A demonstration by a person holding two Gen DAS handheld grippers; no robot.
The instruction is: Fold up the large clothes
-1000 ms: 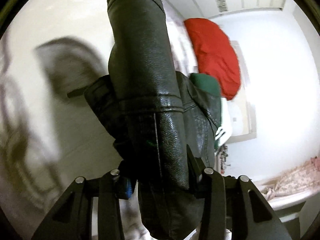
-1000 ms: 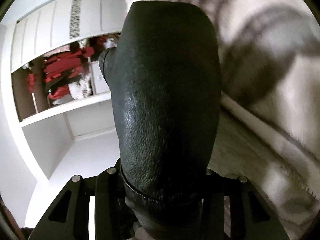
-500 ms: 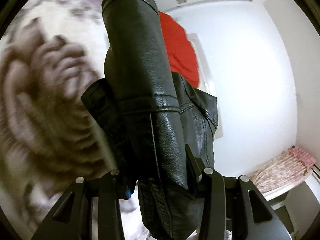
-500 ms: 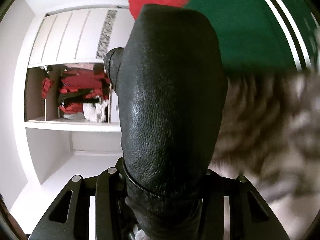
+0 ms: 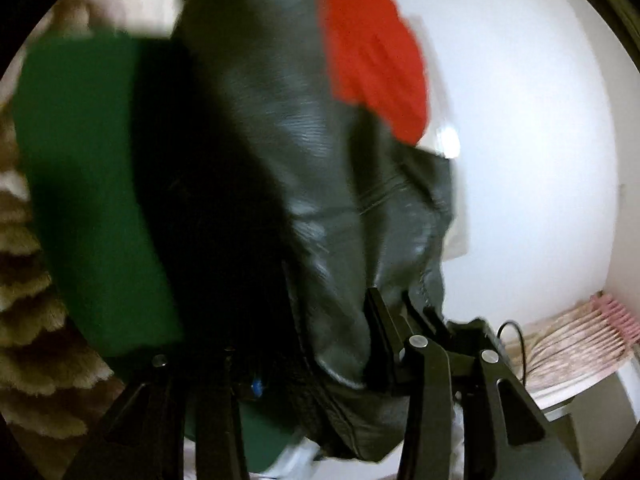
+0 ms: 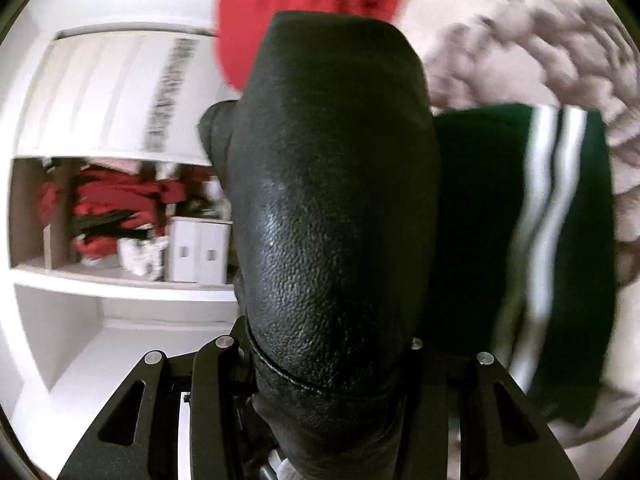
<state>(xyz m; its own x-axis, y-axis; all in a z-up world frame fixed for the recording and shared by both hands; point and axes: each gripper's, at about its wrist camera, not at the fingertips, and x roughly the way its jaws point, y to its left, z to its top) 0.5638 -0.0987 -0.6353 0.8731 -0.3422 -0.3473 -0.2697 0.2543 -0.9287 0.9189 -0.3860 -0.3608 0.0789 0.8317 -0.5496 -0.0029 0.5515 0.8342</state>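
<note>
A black leather jacket (image 5: 288,128) fills the middle of the left wrist view, hanging forward from my left gripper (image 5: 312,364), which is shut on it. In the right wrist view another part of the black leather jacket (image 6: 332,184) bulges up from my right gripper (image 6: 320,344), which is shut on it. A green garment (image 5: 84,184) lies to the left in the left wrist view; in the right wrist view it (image 6: 480,216) shows white stripes to the right. A red garment (image 5: 372,52) lies behind the jacket, also seen in the right wrist view (image 6: 288,8).
A brown and cream fluffy blanket (image 5: 24,292) lies under the garments, also in the right wrist view (image 6: 540,52). A white wardrobe shelf (image 6: 120,280) holds red clothes. A white wall (image 5: 532,128) and a patterned cloth (image 5: 572,340) are at right.
Both grippers have swung with the jacket; the green garment now appears at the left of the left wrist view and lower right of the right wrist view. Both grips are unchanged.
</note>
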